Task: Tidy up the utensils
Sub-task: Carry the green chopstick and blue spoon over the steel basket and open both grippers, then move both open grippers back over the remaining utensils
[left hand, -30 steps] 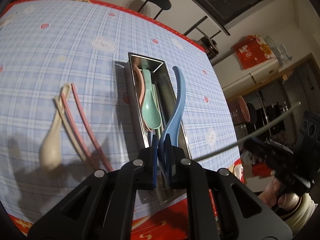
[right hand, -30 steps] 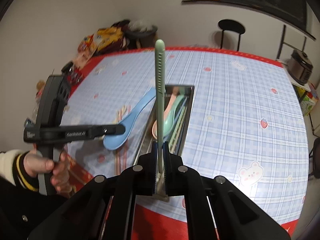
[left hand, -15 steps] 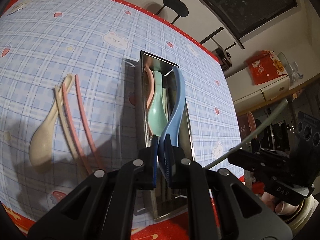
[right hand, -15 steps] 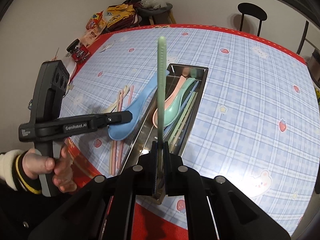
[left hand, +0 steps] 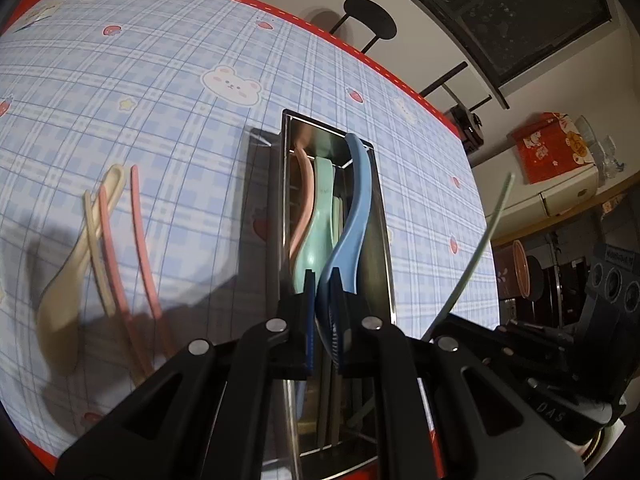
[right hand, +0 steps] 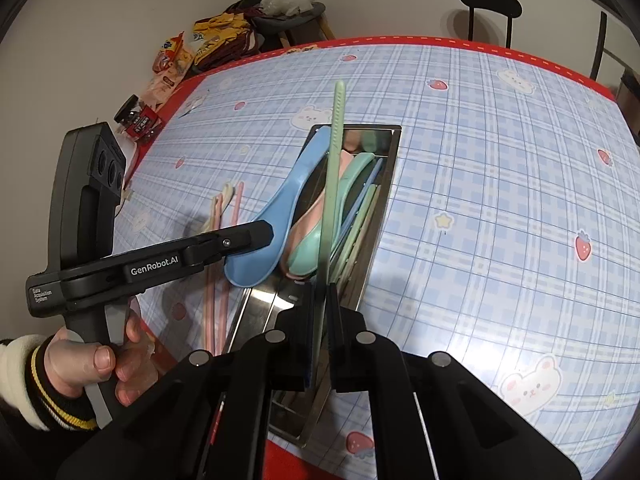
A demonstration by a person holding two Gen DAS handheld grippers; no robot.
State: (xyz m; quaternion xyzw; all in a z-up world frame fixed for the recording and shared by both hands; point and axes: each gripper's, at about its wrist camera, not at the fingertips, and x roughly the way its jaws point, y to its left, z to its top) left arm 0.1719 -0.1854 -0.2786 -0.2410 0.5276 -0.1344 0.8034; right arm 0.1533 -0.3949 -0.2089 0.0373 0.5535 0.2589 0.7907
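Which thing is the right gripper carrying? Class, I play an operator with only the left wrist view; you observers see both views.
Observer: The right gripper is shut on a green chopstick that points out over the metal tray.
Operator: What holds my own gripper's handle?
Observer: A left hand, in a cream cuff with yellow and black stripes.
Operator: Anything beyond the table's far corner?
Observer: Snack bags piled against the wall.

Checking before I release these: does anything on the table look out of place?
Yes: a cream spoon and pink chopsticks lie loose on the tablecloth left of the metal tray, not sorted. Both grippers hold utensils over the tray.
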